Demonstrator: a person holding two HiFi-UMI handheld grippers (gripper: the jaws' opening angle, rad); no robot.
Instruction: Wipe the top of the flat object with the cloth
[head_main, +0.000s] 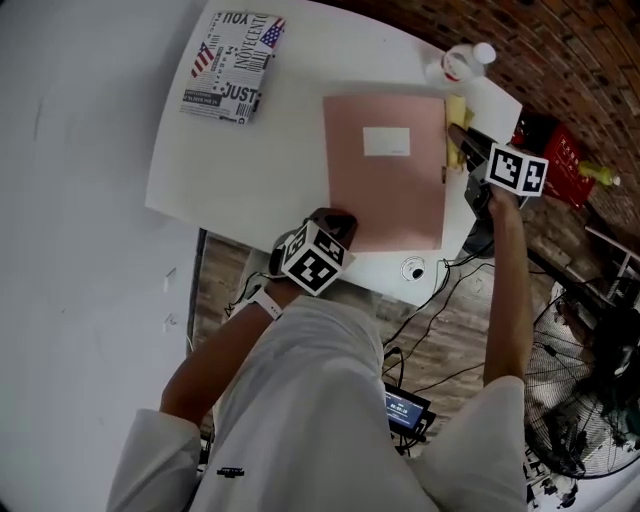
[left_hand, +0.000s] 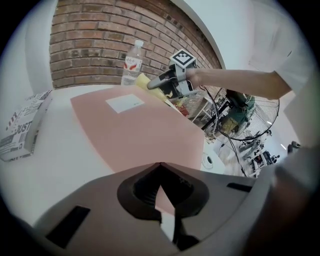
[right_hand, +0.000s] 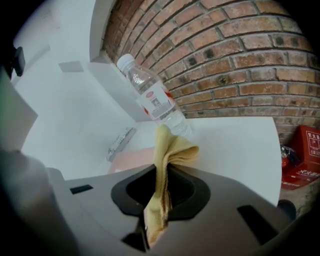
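Right hand-held gripper (right_hand: 161, 169): jaws clamped on a bunched yellow cloth (right_hand: 172, 147), whose free fold stands out beyond the tips. In the head view it sits at the right edge of the flat object (head_main: 385, 190), a pink sheet-like panel with a white label (head_main: 386, 142), lying flat in the middle of the white worktop (head_main: 270, 170). The cloth appears to hang just beside that edge, not spread on the pink surface.

Left hand-held gripper (left_hand: 159, 166): jaws drawn together at the tips, with nothing gripped that can be made out. It is placed at the near left corner of the flat object, whose surface shows through the gap behind the tips. Whether the tips press on it cannot be told.

Also on the worktop: a water bottle (right_hand: 152, 97) at the far edge, close to the cloth, and a printed box (head_main: 232, 65) well apart to the left.

Step in hand, as judged: the cloth is secured and brought to the object, and wiping is not yet begun. The next move calls for lowering the cloth onto the pink top and drawing it across in strokes. The left hand-held gripper should steady the near corner so the light panel does not slide, and the strokes should keep clear of the bottle.
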